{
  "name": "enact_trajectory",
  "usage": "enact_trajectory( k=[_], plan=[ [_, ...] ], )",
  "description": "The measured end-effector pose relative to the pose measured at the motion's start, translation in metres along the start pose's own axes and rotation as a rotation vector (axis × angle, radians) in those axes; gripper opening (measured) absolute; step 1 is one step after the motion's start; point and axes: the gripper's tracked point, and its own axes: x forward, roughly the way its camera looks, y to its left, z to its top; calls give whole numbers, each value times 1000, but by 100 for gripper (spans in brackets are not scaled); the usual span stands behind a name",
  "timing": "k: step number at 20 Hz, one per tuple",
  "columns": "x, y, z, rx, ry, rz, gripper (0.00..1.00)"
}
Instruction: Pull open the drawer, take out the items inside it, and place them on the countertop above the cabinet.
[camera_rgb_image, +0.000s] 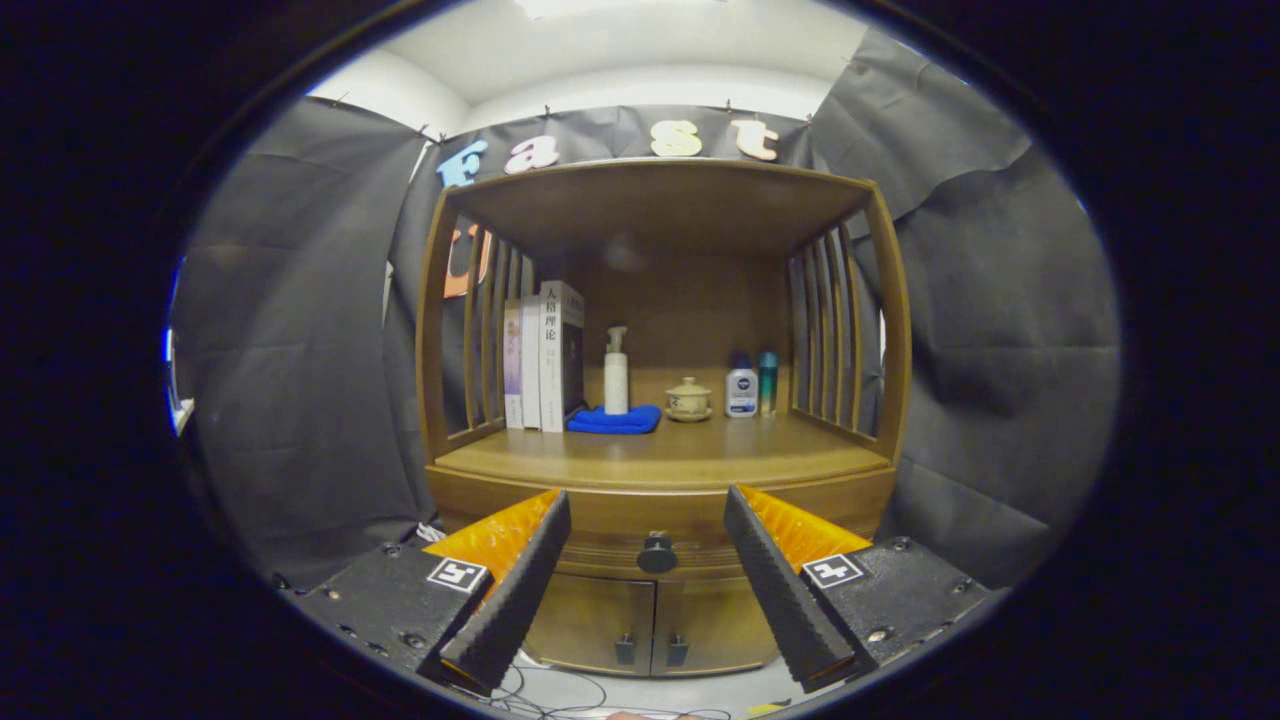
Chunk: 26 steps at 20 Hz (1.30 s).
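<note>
A wooden cabinet (660, 470) stands ahead of me against the booth wall. Its drawer (600, 545) sits just under the countertop (660, 455) and is closed, with a dark round knob (657, 553) at its middle. My gripper (648, 535) is open, a short way back from the cabinet, and the knob shows in the gap between the two fingers, beyond their tips. Nothing is held. The drawer's contents are hidden.
On the countertop stand several books (540, 360) at the left, a pump bottle (616, 372) on a blue cloth (615, 420), a small lidded cup (688, 399) and two small bottles (751, 386) at the right. Two small doors (650, 625) lie below the drawer. Cables trail on the floor.
</note>
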Motion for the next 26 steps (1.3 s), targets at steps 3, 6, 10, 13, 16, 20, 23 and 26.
enact_trajectory(
  k=[3, 6, 10, 13, 16, 20, 23, 26],
  plan=[
    [12, -3, -10, -27, 12, -13, 99],
    [28, -7, -25, -38, 42, -27, 100],
    [48, -7, -46, -49, 92, -22, 100],
    [65, -8, -65, -55, 138, -27, 96],
    [86, -10, -85, -71, 183, -39, 91],
    [113, -18, -111, -65, 245, -59, 75],
    [132, -20, -120, -29, 260, -64, 60],
    [140, -22, -120, -1, 270, -72, 52]
  ],
)
